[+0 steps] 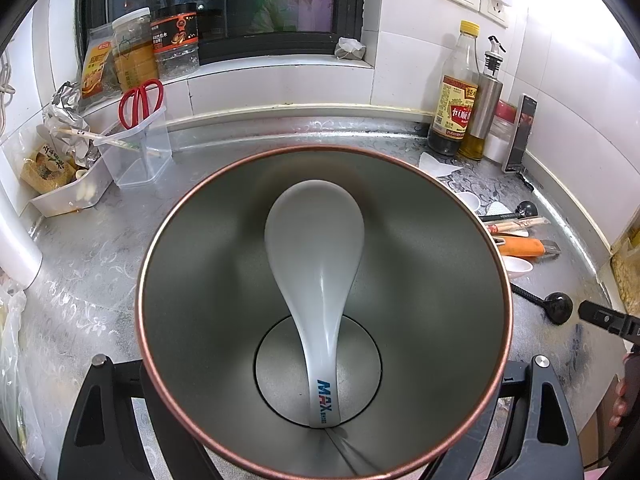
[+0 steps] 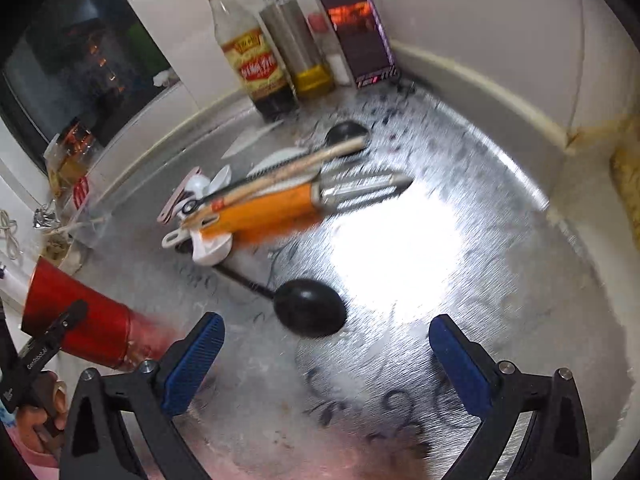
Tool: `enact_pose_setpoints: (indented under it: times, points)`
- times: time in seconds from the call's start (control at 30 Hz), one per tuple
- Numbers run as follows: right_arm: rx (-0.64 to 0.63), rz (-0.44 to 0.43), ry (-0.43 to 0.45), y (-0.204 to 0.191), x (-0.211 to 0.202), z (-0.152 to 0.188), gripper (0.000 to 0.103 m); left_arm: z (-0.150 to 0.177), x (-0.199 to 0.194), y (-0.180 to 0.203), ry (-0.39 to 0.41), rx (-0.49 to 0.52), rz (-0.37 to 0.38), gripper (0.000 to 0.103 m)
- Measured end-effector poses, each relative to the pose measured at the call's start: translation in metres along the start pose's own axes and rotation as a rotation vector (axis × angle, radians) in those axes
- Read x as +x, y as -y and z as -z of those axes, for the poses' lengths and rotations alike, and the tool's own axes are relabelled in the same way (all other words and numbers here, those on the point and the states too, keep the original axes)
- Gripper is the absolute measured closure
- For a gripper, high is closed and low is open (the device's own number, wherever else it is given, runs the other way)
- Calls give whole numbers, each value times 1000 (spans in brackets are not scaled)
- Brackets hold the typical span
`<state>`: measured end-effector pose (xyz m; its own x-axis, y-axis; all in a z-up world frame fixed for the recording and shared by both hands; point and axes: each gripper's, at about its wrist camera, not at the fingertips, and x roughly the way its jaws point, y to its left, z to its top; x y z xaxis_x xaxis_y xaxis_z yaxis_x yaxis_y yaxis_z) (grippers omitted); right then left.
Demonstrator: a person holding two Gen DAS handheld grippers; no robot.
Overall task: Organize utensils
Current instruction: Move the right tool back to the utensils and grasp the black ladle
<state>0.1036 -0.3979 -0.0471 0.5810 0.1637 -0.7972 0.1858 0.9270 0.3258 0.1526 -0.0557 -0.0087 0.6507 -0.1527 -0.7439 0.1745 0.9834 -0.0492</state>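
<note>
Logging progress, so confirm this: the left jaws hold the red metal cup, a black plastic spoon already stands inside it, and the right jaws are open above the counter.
One detail is wrong: the spoon inside the red metal cup is a white ceramic spoon, not black, as the left wrist view shows. The black plastic spoon lies on the counter. The rest stands.

One metal cup [image 1: 440, 280], one white spoon [image 1: 316, 264], two black spoons [image 2: 310, 307], one orange peeler [image 2: 280, 208], two bottles [image 2: 256, 56].
</note>
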Motion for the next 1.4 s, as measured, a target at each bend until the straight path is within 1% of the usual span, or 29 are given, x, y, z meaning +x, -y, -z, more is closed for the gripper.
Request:
enact_pose_setpoints:
  times: [0.1, 0.2, 0.37, 0.4, 0.43, 0.47, 0.53, 0.67, 0.7, 0.73, 0.83, 0.87, 0.93, 1.0, 1.1, 1.17, 1.27, 1.4]
  points:
    - [-12, 5, -24, -3, 6, 4, 0, 0, 0, 0, 1, -1, 0, 14]
    - [-48, 32, -30, -8, 11, 6, 0, 0, 0, 0, 1, -1, -1, 13]
    - [-190, 104, -7, -23, 18, 9, 2, 0, 0, 0, 1, -1, 0, 13]
    - [-218, 112, -1, -26, 20, 10, 5, 0, 0, 0, 1, -1, 0, 13]
    - [-255, 129, 5, -30, 21, 12, 11, 0, 0, 0, 1, -1, 0, 13]
    - [-280, 141, 5, -32, 23, 14, 14, 0, 0, 0, 1, 0, 0, 13]
    - [-330, 164, 14, -35, 25, 17, 17, 0, 0, 0, 1, -1, 0, 13]
    - [-360, 155, 36, -33, 23, 17, 23, 0, 0, 0, 1, 0, 0, 13]
    - [-365, 152, 42, -33, 23, 16, 26, 0, 0, 0, 0, 0, 0, 13]
    - [-370, 148, 46, -33, 24, 15, 35, 0, 0, 0, 0, 0, 0, 13]
    - [-384, 134, 51, -36, 24, 13, 52, 0, 0, 0, 1, 0, -1, 13]
    - [-388, 129, 52, -37, 24, 13, 55, 0, 0, 0, 0, 1, -1, 13]
    - [-390, 130, 46, -40, 23, 14, 55, 1, -1, -1, 0, 0, 0, 13]
    - [-371, 88, 30, -41, 22, 14, 55, 1, -1, -1, 0, 1, 0, 13]
    - [-314, -21, -5, -42, 18, 13, 55, 1, -1, -1, 0, 1, 0, 13]
    - [-266, -89, -44, -41, 18, 10, 55, 1, -1, -1, 0, 1, 0, 13]
    - [-186, -158, -94, -37, 19, 6, 55, 1, -1, 0, 0, 1, -1, 13]
    - [-53, -220, -138, -25, 20, -2, 55, 1, -1, 0, 0, 1, -1, 13]
